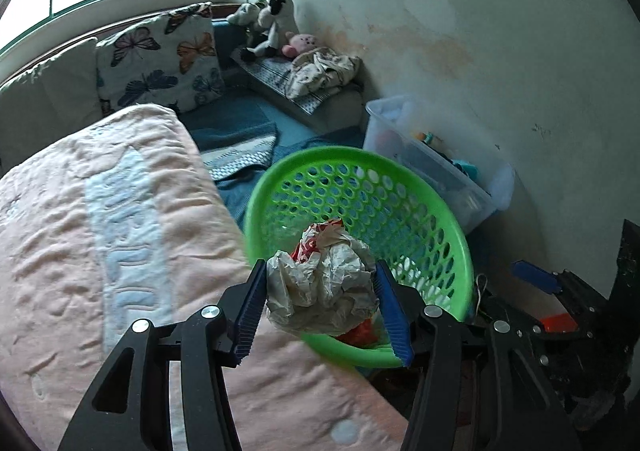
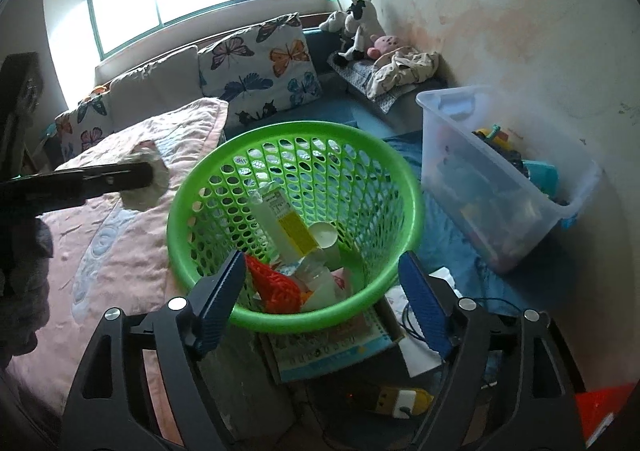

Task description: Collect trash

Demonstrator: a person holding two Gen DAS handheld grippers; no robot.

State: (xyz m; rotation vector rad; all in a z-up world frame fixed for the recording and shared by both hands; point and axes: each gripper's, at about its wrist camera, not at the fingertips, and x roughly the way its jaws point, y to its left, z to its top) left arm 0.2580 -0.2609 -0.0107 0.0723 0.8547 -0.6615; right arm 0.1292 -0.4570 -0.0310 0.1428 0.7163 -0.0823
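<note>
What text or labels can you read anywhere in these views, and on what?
None legible.
Yellow label on the plastic bottle in the green basket: print too blurred.
Booklet under the basket: lines of print, too small.
Crumpled wrapper in the left gripper: red pattern, no readable words.

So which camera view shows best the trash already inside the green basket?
The right wrist view: it looks down into the green basket, showing a bottle, cup and orange net. In the left wrist view, the crumpled wrapper held by the left tool hides most.

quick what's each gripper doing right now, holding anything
Left gripper: closed on a crumpled paper wad.
Right gripper: open, holding nothing, above the green basket.
</note>
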